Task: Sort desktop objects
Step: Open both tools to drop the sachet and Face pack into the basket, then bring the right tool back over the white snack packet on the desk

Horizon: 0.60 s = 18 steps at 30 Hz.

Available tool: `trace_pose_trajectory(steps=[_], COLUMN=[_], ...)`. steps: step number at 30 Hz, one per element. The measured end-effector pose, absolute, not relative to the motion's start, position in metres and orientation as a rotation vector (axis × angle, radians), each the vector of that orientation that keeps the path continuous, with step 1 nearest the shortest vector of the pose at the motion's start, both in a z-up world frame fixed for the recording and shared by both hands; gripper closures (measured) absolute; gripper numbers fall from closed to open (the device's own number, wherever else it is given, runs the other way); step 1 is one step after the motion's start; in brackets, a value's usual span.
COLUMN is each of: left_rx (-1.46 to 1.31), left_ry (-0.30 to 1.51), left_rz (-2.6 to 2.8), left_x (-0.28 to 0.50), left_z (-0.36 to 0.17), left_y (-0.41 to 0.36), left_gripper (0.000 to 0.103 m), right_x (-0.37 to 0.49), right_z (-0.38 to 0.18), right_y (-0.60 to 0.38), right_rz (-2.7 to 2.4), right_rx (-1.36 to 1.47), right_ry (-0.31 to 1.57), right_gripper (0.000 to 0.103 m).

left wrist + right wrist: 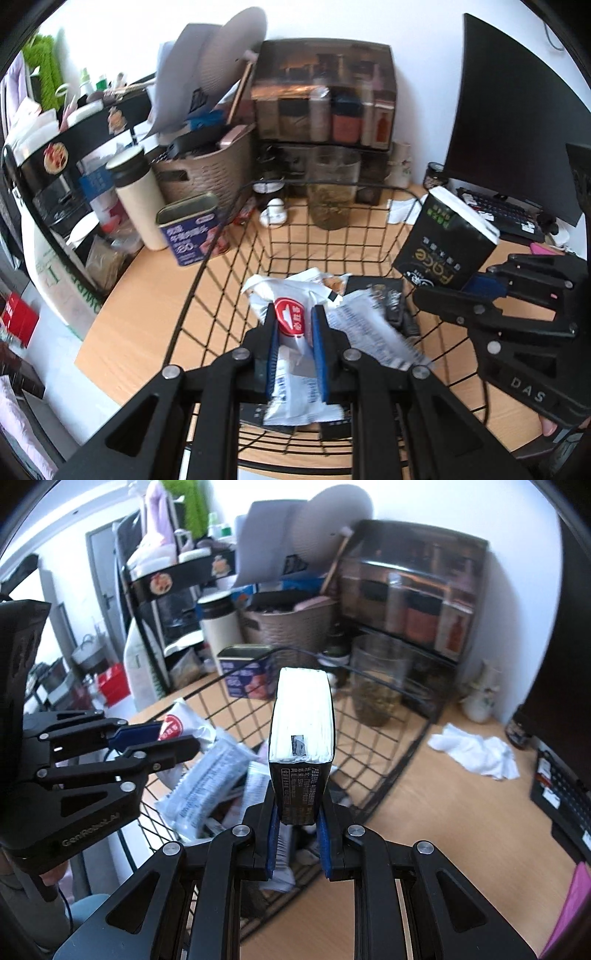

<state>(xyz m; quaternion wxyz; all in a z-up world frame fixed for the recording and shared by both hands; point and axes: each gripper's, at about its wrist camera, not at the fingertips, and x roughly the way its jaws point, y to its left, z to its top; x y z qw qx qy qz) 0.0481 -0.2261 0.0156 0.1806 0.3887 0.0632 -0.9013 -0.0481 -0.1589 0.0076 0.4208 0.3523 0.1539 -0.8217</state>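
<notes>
Nearest my left lens, the left gripper (294, 325) is clamped on a white snack packet (291, 343) with a red badge, its blue pads pressing both sides, held just above the floor of the black wire basket (236, 229). In my right lens, the right gripper (295, 821) is closed on the lower end of a black box (301, 738) with a white top, held upright over the basket's near rim; the left view shows that box (448, 243) tilted at the basket's right edge.

The basket sits on the wooden desk (443, 812) and already holds several crumpled white wrappers (373, 332) and a dark flat pack (375, 288).

Beyond its far wall stands a glass jar (332, 192) of dried leaves, just beside a dark shelf cabinet (325, 96). Left of the basket, a blue tin (192, 229) stands open next to a cream flask (138, 199) and a brown woven bin (210, 170). A crumpled white tissue (476, 751) lies on the desk to the right, well apart from the basket.
</notes>
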Motion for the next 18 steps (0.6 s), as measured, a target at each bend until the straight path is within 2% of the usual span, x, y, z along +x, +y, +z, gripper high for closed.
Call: trace_pose_trajectory(steps=[10,12,14,15,16,18], left_rx=[1.102,1.091,1.071,1.064,1.048,1.029], left_ry=[0.204,0.2,0.163,0.15,0.148,0.165], left_rz=[-2.52,-2.52,-2.51,-2.506,-2.511,-2.535], left_x=[0.054,0.054,0.054,0.054,0.055,0.056], left_z=[0.012,0.013,0.014,0.015,0.016,0.02], left_y=[-0.237,-0.237,-0.234,-0.233,-0.232,-0.23], left_gripper=[0.086,0.083,0.066,0.049,0.042,0.041], right_x=[-0.04,-0.038,-0.035,-0.035,-0.035,-0.037], right_z=[-0.002,-0.002,-0.001,-0.001,0.0,0.0], right_y=[-0.179,-0.18,-0.179,-0.178,-0.176,-0.171], right_rz=[-2.021,-2.034,-2.056,-2.066,-2.068,-2.065], right_rx=[0.891,0.873,0.85,0.843,0.843,0.851], right_ry=[0.401,0.426,0.453,0.454,0.444,0.416], right_gripper=[0.084,0.083,0.077,0.069,0.064,0.063])
